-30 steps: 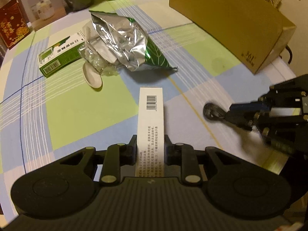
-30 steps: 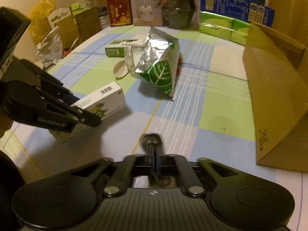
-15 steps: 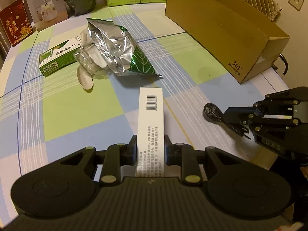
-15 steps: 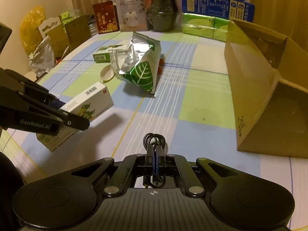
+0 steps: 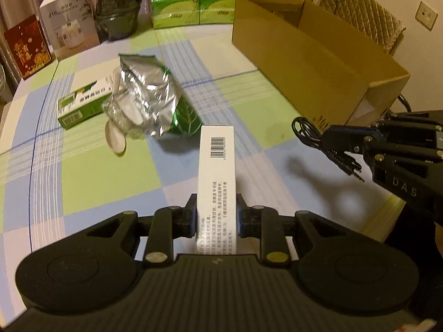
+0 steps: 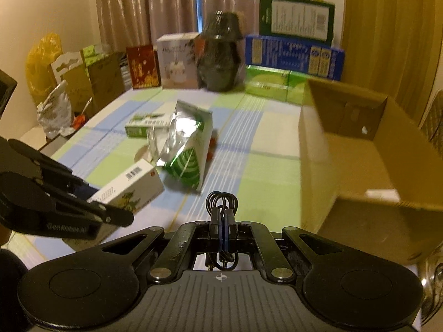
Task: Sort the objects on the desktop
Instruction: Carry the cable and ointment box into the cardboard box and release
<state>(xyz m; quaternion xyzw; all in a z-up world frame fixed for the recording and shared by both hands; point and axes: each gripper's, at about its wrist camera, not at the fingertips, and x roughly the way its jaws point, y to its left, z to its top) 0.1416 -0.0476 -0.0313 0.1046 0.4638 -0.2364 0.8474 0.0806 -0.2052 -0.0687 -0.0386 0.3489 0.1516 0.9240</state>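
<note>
My left gripper [image 5: 216,215] is shut on a long white box [image 5: 216,171] with a barcode, held above the checked tablecloth [image 5: 91,171]. In the right wrist view the same white box [image 6: 130,191] sticks out from the left gripper [image 6: 83,215] at the left. My right gripper [image 6: 223,221] is shut on a coiled black cable [image 6: 223,203], lifted off the table; the left wrist view shows this cable [image 5: 313,135] hanging from the right gripper [image 5: 343,144], plugs dangling. An open cardboard box [image 6: 346,144] stands to the right.
A silver and green foil bag [image 5: 155,102], a green and white carton [image 5: 83,102], a white spoon [image 5: 115,138] and crumpled clear plastic lie mid-table. Boxes, green packs [image 5: 193,11] and a dark pot [image 5: 116,5] line the far edge. A chair [image 5: 362,16] stands behind the cardboard box.
Both grippers have risen with their loads. The cable has come off the tablecloth, and the cardboard box's open top now shows in both views.
</note>
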